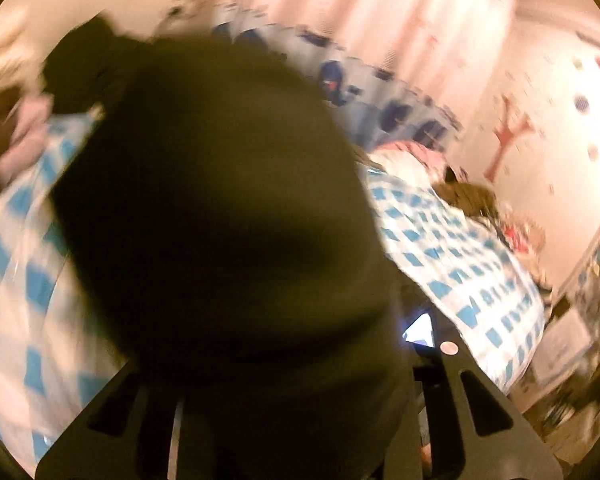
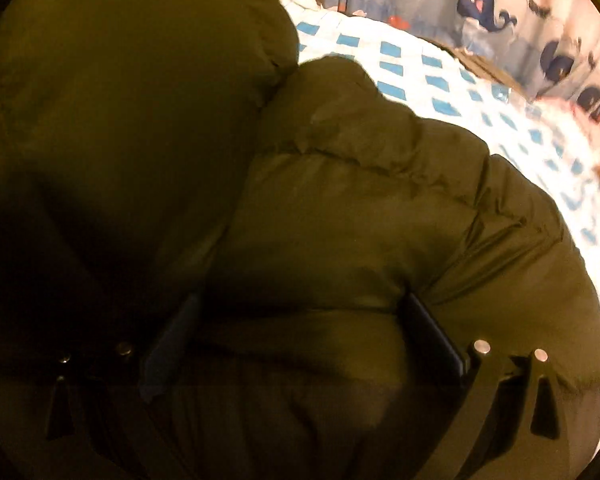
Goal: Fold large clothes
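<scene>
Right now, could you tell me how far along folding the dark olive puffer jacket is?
Early. The dark olive puffer jacket lies bunched on the blue-checked bedsheet, no neat fold visible. In hand: the right gripper straddles padded fabric; the left gripper is buried in it. Flattening and folding remain.

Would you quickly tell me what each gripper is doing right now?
Left gripper: buried in the dark puffer jacket; state cannot be told.
Right gripper: closed on the puffer jacket's padded fold.

one jacket (image 2: pixel 340 208), one checked sheet (image 2: pixel 440 80), two grippers (image 2: pixel 300 344)

Blue-checked bedspread (image 1: pixel 460 252), whale-print fabric (image 2: pixel 480 4) behind, pink curtains (image 1: pixel 380 20), decorated white wall (image 1: pixel 540 128)
</scene>
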Demonstrator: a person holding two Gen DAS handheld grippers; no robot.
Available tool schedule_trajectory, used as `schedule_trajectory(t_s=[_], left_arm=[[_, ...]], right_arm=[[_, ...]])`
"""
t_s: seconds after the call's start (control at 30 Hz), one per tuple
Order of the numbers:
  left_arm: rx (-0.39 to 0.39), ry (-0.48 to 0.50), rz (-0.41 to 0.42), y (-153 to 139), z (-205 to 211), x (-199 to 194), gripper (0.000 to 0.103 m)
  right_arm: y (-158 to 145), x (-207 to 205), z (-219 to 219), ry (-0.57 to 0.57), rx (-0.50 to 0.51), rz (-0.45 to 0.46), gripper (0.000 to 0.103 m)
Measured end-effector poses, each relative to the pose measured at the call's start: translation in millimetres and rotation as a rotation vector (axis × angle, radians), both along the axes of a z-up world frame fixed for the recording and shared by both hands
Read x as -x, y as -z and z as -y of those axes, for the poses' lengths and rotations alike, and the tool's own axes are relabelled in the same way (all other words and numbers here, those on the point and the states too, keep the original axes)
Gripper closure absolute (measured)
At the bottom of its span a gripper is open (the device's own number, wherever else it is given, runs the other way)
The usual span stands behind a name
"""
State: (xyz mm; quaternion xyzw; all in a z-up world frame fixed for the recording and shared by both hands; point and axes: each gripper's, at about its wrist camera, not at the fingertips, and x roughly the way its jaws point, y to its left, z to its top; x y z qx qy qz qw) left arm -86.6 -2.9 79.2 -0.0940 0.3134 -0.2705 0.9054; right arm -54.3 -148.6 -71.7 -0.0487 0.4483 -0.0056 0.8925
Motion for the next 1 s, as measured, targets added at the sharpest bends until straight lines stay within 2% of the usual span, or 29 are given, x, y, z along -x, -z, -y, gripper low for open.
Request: schedule_trajectory(t_s=[0.07,0.1,0.13,0.17,0.2,0.27,0.33,0.37,0.43,0.53,0.6,0.67,0.7,0.77,0.8,0.83,0.9,0.97,1.0], left_arm=[[-0.065,0.044,0.042,-12,31,1,0.079],[-0.102,0.065,0.061,-16,47,2,0.079],[-0.139,0.087,0.077,-18,62,3,0.079],[-0.194,0.12,0.095,-18,84,5,0.079],[-0.243,0.15,0.11,-16,103,8,0.079],[-0.348,0.211,0.139,-9,140,17,0.079],[-0.451,0.273,0.162,5,177,27,0.079],[-0.526,0.321,0.173,17,202,34,0.079],[-0.603,0.373,0.183,34,229,39,0.079],[-0.753,0.462,0.203,72,272,49,0.079],[-0.821,0.5,0.223,89,290,51,0.077],[-0.887,0.535,0.242,105,304,54,0.074],[-0.916,0.548,0.251,112,308,57,0.073],[-0.967,0.557,0.283,126,314,58,0.069],[-0.992,0.559,0.304,133,316,65,0.066],[-1.012,0.561,0.323,137,315,70,0.064],[-1.037,0.572,0.344,131,316,90,0.06],[-1.018,0.61,0.318,121,303,96,0.051],[-0.974,0.638,0.291,109,291,98,0.05]], right_arm=[[-13,20,18,0.011,-0.058,0.041,0.006],[-26,39,33,0.031,-0.118,0.097,0.006],[-36,58,53,0.047,-0.218,0.146,0.006],[-39,70,72,0.046,-0.341,0.17,0.006],[-40,88,108,0.041,-0.597,0.209,0.006],[-27,112,172,0.1,-0.935,0.265,0.006],[-13,120,212,0.123,-1.09,0.288,0.006],[-4,128,234,0.159,-1.148,0.3,0.006],[-3,132,260,0.166,-1.204,0.331,0.006],[-12,140,292,0.19,-1.196,0.394,0.006],[-30,144,309,0.189,-1.162,0.465,0.006],[-56,142,312,0.15,-1.074,0.516,0.006],[-70,133,308,0.131,-1.007,0.51,0.006],[-90,98,300,0.119,-0.809,0.432,0.006],[-94,91,296,0.12,-0.745,0.395,0.006],[-91,71,289,0.14,-0.64,0.322,0.006],[-65,35,282,0.207,-0.502,0.182,0.006],[-37,20,288,0.251,-0.512,0.119,0.006],[-25,20,291,0.256,-0.553,0.105,0.005]])
